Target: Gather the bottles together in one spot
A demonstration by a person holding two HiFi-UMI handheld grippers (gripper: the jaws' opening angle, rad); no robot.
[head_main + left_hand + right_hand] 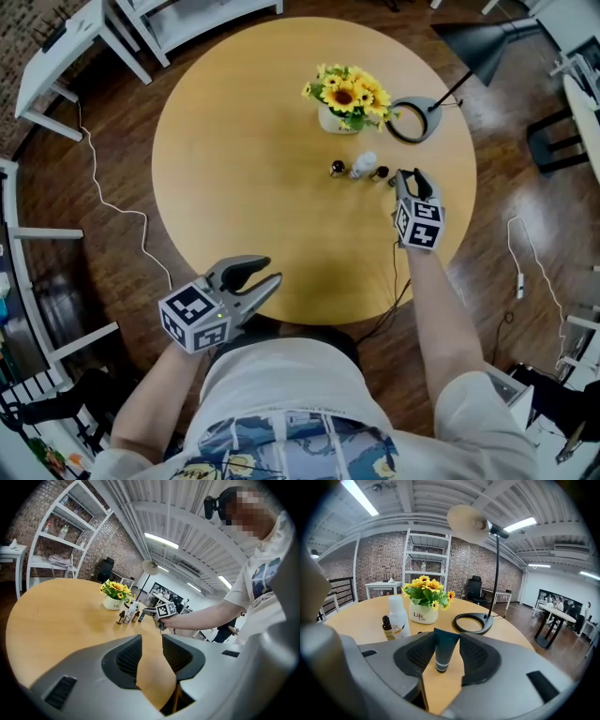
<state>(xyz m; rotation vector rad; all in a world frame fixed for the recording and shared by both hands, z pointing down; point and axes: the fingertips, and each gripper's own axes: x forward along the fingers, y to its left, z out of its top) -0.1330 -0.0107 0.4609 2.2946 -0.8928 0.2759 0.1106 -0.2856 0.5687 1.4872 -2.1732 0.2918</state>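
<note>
One dark tube [442, 654] clamped upright in right gripper [447, 639] jaws

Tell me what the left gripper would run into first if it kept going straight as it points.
Likely the right gripper, across the tabletop; the bottles sit left of that line. Depth is unclear, so the tabletop could come first.

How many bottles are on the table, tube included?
4, in a row near the flower pot: brown bottle, white bottle, second brown bottle, dark tube between the right tongs. None seems hidden.
</note>
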